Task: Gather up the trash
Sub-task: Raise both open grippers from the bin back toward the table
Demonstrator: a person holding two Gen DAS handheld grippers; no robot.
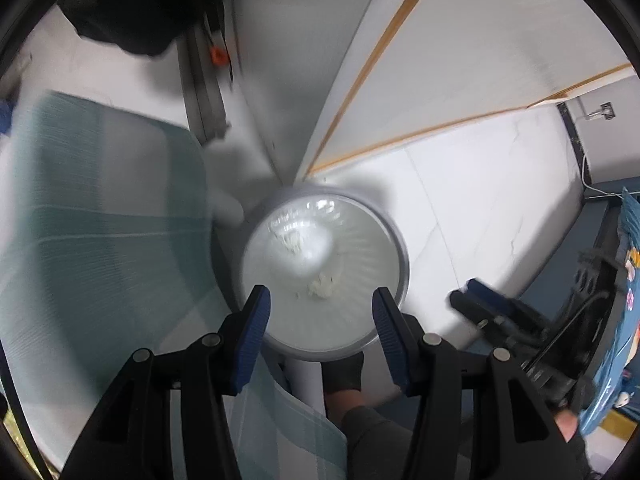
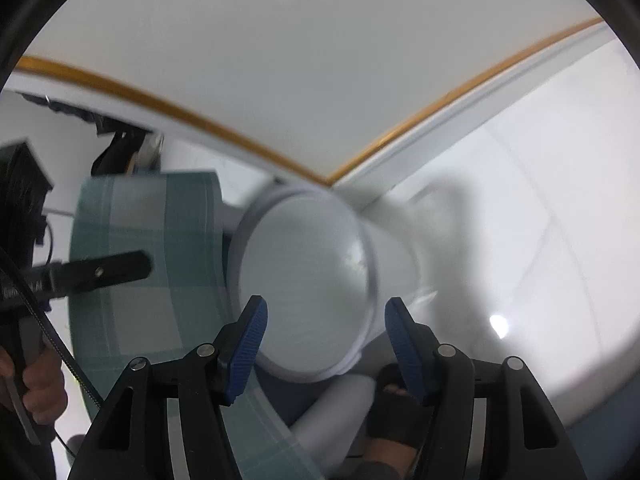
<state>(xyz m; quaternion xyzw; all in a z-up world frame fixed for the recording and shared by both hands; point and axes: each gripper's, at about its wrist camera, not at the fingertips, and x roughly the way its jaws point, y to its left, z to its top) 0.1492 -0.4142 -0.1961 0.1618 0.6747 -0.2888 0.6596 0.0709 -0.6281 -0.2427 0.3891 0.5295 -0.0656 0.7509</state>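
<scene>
A round white trash bin (image 1: 394, 248) with a clear liner stands on the floor in a wall corner. Small crumpled white scraps (image 1: 322, 289) lie inside it. My left gripper (image 1: 320, 340) hovers above the bin's mouth, jaws wide apart, nothing between them. The right gripper (image 1: 480, 300) shows at the right of the left wrist view. In the right wrist view the bin (image 2: 316, 280) fills the middle, and my right gripper (image 2: 324, 344) is open and empty just over it. The left gripper's finger (image 2: 104, 270) shows at the left there.
A table with a green checked cloth (image 1: 104, 220) stands left of the bin, its edge close to it (image 2: 160, 260). White walls with an orange trim (image 1: 384, 52) meet behind the bin. The person's sandaled foot (image 2: 396, 408) is beside the bin. A blue patterned fabric (image 1: 628, 320) hangs at far right.
</scene>
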